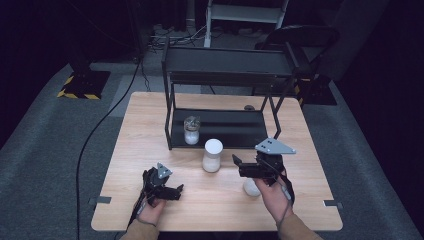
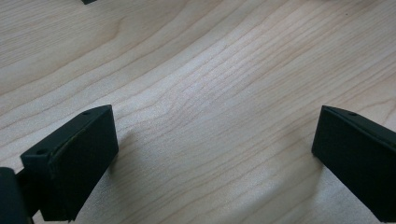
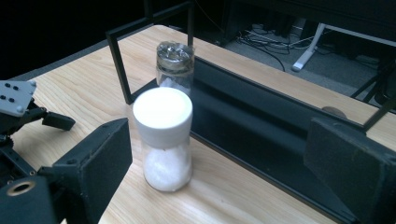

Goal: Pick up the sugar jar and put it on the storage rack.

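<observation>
A jar point(image 1: 212, 156) with a white cap and white grains inside stands on the wooden table point(image 1: 150, 125), just in front of a black shelf rack point(image 1: 227, 65). In the right gripper view this white-capped jar point(image 3: 163, 140) is upright a little ahead of my right gripper point(image 3: 219, 140), nearer its left jaw, and nothing touches it. The right gripper point(image 1: 237, 166) is open and points left at the jar. A clear jar point(image 1: 191, 130) with a silvery lid point(image 3: 174, 51) stands on the rack's lower shelf. My left gripper point(image 1: 177, 191) is open over bare wood point(image 2: 215, 70).
A small white round object point(image 1: 250, 188) lies on the table by the right hand. The rack's lower shelf point(image 3: 261, 126) runs behind the white-capped jar, with upright posts point(image 3: 122, 74) at its corners. The left gripper point(image 3: 18, 112) sits low at the left.
</observation>
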Action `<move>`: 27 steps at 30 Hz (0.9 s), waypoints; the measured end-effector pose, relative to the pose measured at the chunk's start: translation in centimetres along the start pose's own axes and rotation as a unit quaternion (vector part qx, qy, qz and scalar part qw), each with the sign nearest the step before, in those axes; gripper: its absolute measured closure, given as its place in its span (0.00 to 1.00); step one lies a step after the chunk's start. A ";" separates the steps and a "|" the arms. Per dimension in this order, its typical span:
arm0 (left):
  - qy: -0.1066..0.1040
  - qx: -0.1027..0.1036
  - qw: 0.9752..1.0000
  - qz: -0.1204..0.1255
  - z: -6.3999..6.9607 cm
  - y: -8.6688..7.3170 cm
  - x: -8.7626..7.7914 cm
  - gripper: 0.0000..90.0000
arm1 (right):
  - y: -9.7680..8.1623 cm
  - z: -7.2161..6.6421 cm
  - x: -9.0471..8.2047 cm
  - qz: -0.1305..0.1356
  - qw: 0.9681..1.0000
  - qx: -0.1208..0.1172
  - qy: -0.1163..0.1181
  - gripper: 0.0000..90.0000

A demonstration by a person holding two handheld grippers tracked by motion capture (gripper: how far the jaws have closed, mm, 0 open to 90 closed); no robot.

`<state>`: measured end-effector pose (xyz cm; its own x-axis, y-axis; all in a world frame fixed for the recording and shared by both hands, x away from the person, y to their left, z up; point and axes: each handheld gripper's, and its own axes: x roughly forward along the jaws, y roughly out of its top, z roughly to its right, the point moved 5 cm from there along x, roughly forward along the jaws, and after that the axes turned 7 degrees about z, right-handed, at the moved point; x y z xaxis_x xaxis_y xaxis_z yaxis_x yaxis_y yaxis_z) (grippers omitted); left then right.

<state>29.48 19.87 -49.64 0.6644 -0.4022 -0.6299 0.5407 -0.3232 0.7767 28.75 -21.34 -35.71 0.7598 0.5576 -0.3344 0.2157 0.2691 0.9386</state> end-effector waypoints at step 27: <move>-0.001 0.001 1.000 0.000 0.0 0.0 0.0 0.00 | 2.6 -2.4 6.0 -0.004 1.000 -0.007 0.004 0.06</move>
<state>29.48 19.87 -49.64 0.6643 -0.4035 -0.6292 0.5394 -0.3239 0.7773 32.42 -15.40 -35.46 0.7533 0.5618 -0.3419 0.2129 0.2836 0.9350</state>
